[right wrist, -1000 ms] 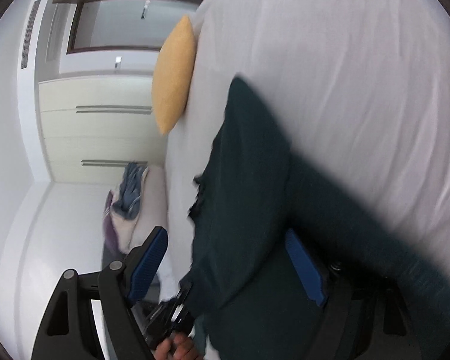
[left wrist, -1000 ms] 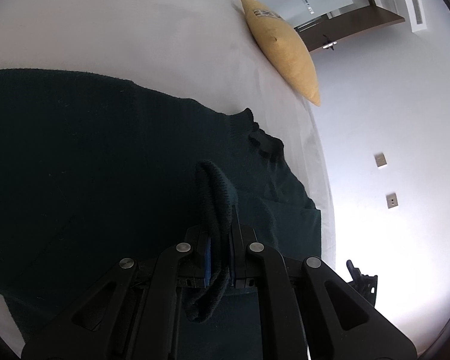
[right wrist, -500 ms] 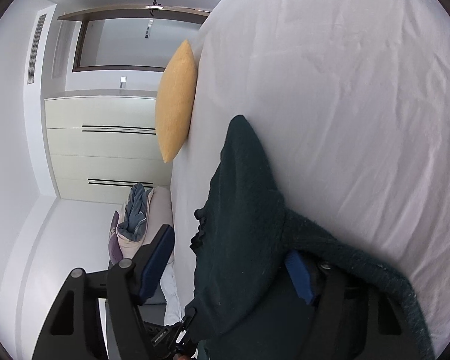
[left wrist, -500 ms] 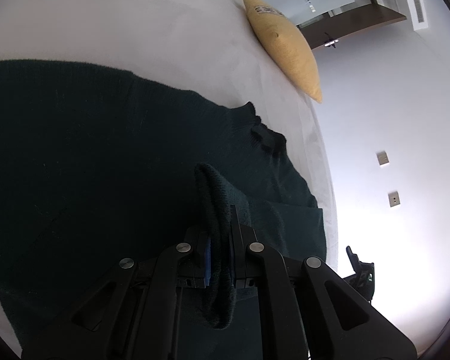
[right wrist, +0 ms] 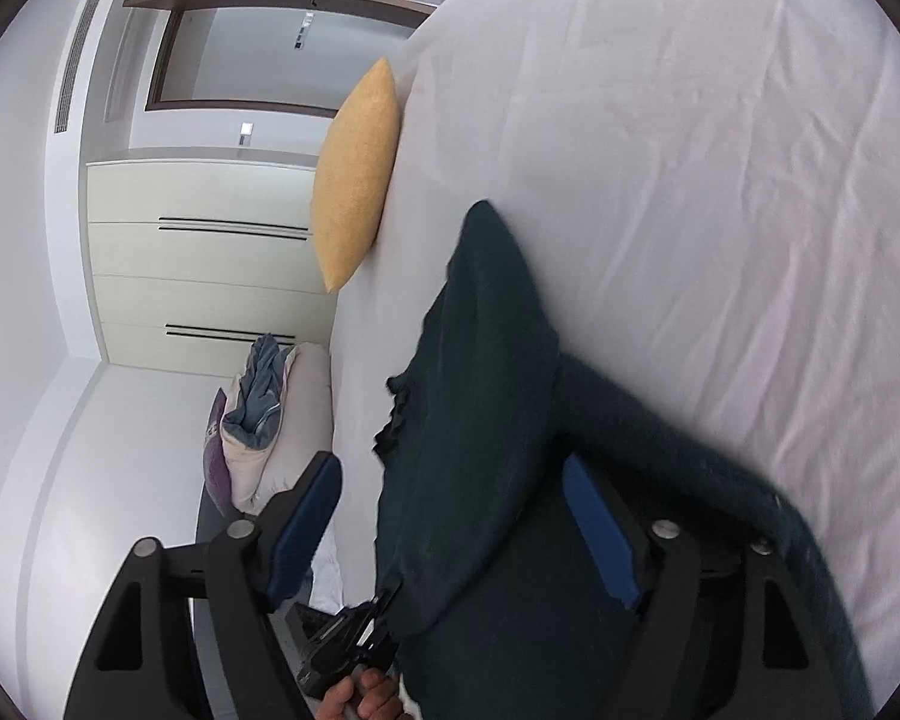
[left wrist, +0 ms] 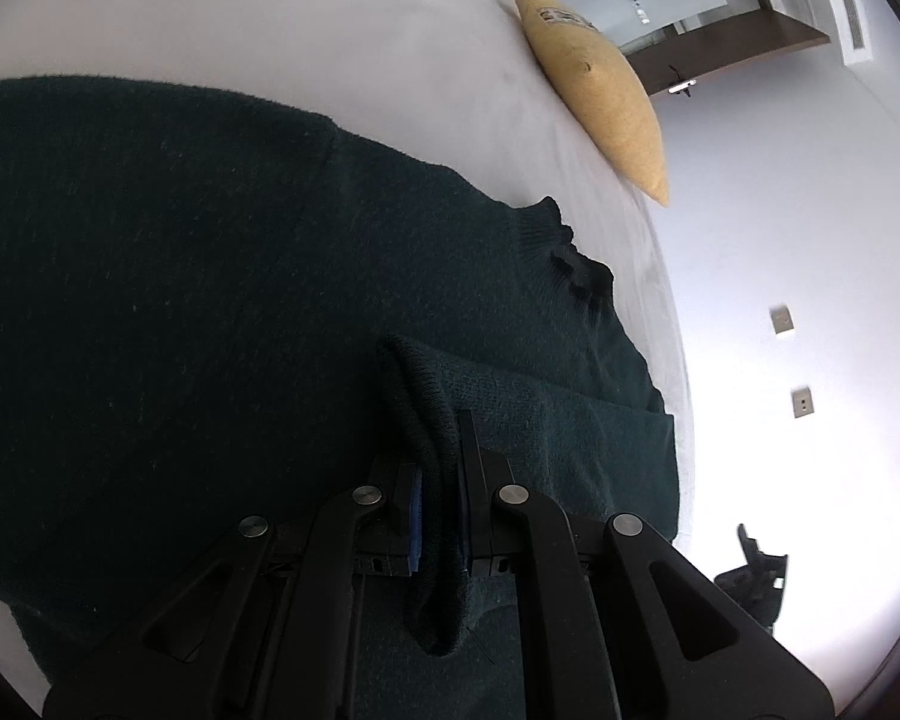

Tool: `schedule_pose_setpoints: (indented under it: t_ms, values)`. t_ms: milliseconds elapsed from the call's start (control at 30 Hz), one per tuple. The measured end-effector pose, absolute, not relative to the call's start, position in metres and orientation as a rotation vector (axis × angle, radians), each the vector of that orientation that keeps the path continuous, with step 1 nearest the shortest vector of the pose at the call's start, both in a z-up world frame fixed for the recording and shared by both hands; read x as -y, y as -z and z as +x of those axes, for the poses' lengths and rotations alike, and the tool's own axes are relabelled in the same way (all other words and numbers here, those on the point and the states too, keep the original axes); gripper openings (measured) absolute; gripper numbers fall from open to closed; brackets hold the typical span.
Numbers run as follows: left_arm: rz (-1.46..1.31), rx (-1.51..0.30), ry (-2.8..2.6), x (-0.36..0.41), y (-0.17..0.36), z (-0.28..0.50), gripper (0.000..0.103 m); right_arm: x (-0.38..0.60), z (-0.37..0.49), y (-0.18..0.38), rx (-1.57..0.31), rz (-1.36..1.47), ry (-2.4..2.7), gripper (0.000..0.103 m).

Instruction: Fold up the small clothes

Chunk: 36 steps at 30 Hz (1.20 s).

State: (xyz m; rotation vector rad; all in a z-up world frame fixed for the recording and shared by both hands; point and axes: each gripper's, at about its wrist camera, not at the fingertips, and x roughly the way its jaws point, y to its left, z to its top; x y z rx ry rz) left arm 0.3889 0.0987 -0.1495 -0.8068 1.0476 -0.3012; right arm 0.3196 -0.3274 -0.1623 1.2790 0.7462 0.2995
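Bed (right wrist: 720, 150), white sheet, carries the dark green knit sweater (left wrist: 180, 300) — soft, limp, best taken by cuffs or hem; its long axis runs toward the collar, near the yellow pillow (left wrist: 600, 78). Left hand-held gripper (left wrist: 441, 480) pinches a sleeve cuff; right hand-held gripper (right wrist: 450, 516) opening, its pads off the knit between them.
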Motion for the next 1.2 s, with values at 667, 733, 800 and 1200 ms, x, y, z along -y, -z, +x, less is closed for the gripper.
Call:
schedule_pose_setpoints:
  t_ms: [667,733,800,1200]
  values:
    - [-0.309,-0.913,0.214,-0.026,0.092,0.377,0.017,0.327,0.451,0.131,-0.911,0.933,-0.432,0.058]
    - [-0.312,-0.967,0.206,-0.015,0.115,0.387,0.017,0.328,0.463,0.137,-0.924,0.944,-0.454,0.057]
    - [-0.313,-0.964,0.203,-0.012,0.129,0.389,0.017,0.325,0.473,0.147,-0.956,0.942,-0.482,0.057]
    - [-0.342,-0.914,0.272,-0.027,0.141,0.383,0.017,0.334,0.411,0.160,-1.086,0.923,-0.567,0.044]
